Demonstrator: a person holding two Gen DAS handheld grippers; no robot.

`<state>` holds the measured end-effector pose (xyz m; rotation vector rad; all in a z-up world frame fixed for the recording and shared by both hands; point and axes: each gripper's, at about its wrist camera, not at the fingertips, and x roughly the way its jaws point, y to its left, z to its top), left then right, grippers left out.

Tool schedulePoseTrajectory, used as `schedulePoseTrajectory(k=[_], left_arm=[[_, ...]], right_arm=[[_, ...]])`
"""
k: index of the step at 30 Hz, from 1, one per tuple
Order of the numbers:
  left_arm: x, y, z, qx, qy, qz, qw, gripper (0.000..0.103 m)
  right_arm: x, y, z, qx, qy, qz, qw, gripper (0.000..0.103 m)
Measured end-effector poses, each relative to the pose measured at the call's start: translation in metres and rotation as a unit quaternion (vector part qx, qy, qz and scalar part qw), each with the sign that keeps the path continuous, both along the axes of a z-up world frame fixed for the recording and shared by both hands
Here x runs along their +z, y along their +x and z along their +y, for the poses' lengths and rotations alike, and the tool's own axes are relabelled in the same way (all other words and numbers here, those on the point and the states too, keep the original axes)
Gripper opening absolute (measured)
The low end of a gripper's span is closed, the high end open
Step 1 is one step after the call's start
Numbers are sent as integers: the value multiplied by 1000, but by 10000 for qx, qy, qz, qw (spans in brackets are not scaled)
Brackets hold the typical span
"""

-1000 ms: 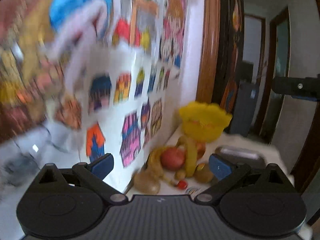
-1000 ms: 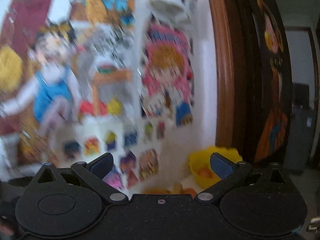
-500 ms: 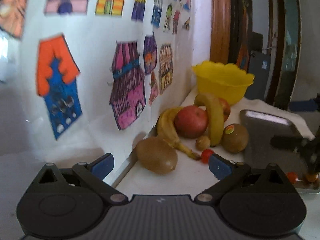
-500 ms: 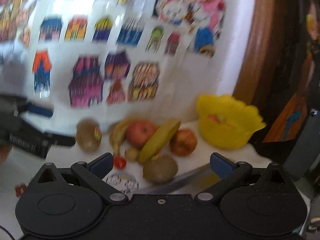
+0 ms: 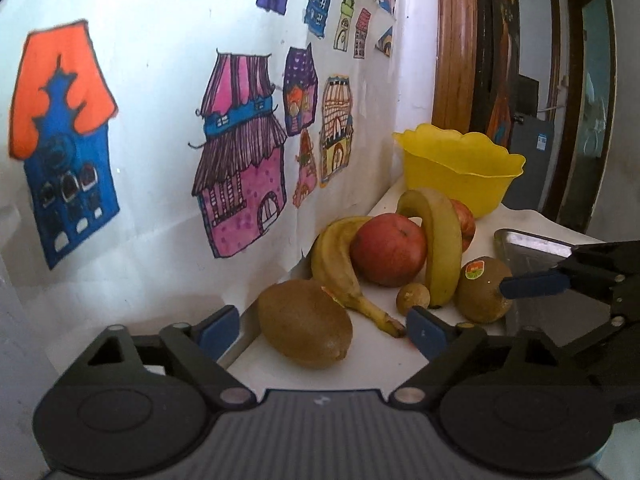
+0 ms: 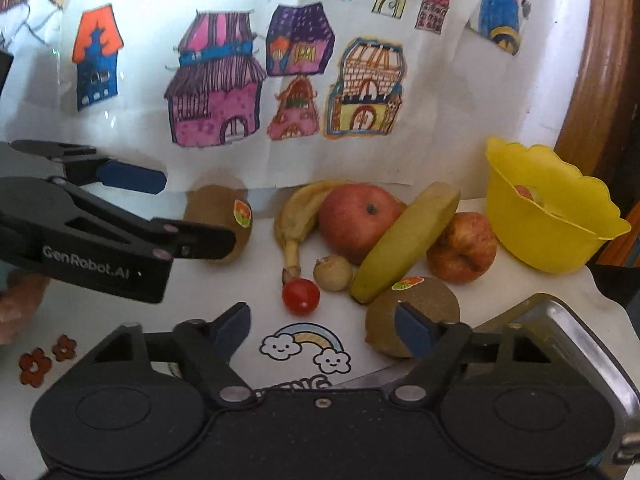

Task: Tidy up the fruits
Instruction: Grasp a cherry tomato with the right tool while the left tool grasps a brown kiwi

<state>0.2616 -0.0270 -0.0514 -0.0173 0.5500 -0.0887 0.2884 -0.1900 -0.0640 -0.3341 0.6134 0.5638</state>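
My left gripper [image 5: 322, 330] straddles a brown kiwi [image 5: 304, 324] at the table's left end by the wall. Its jaws are closing, and a gap shows on both sides of the fruit. My right gripper [image 6: 324, 330] is closing too, with nothing pressed. A cherry tomato [image 6: 301, 296] lies just ahead between its fingers, and its right finger [image 6: 416, 332] overlaps a stickered kiwi [image 6: 412, 312]. Behind lie two bananas [image 6: 404, 240], two red apples [image 6: 356, 220] and a small brown round fruit [image 6: 332, 272]. A yellow bowl [image 6: 552, 220] at the right end holds some fruit.
A metal tray [image 6: 560, 320] lies at the front right of the white table [image 6: 240, 280]. The wall with children's house drawings [image 5: 240, 160] runs close behind the fruit. A wooden door frame [image 5: 456, 40] stands past the bowl. A person's hand [image 6: 16, 300] shows at the left.
Both cameras have dropped from the wall drawings to the table and fruit. Both grippers' jaws have narrowed. The right gripper has come down close to the stickered kiwi.
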Motion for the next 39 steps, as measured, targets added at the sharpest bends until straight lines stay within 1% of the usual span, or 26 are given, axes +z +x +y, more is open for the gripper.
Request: schedulePoseTrajectory(k=[2, 5, 6, 10, 13, 17, 19, 21, 24, 27, 31, 33, 36, 39], left_arm=[[-2, 2, 1, 35, -50, 60, 10000, 88], [-7, 7, 1, 61, -128, 192, 9997, 82], [-9, 8, 2, 66, -153, 224, 9996, 82], [-17, 13, 5, 122, -307, 372, 9988, 82], [-23, 15, 8, 104, -496, 441, 9977, 85], [-22, 15, 11, 178, -583, 381, 9974, 88], [-22, 17, 12, 218, -626, 414, 9969, 88], [-24, 21, 14, 249, -774, 510, 9954, 88], [-25, 21, 17, 356, -924, 452, 9941, 89], [-26, 20, 16, 373, -919, 406, 9942, 89], [-26, 20, 18, 472, -987, 382, 9933, 83], [-26, 18, 20, 498, -1014, 368, 9929, 78], [-26, 19, 19, 448, -1028, 380, 9930, 70], [-26, 18, 18, 414, -1023, 399, 9931, 66]], right_arm=[[0, 2, 1, 34, 52, -40, 10000, 71], [1, 6, 7, 181, 72, 8, 9998, 61], [0, 6, 9, 219, 60, 4, 9997, 58], [-7, 10, 15, 294, -101, 46, 9995, 57], [-12, 15, 18, 248, -149, 100, 9995, 57], [-16, 25, 16, 184, -12, 347, 9992, 57], [-19, 26, 17, 183, 17, 344, 9992, 57], [-20, 25, 18, 189, 55, 339, 9992, 57], [-21, 26, 21, 221, 84, 321, 9992, 57], [-21, 27, 20, 184, 159, 338, 9991, 56], [-22, 27, 18, 144, 267, 349, 9989, 46], [-22, 27, 18, 149, 302, 350, 9988, 44], [-23, 27, 19, 121, 317, 330, 9989, 43], [-23, 27, 20, 135, 325, 325, 9989, 41]])
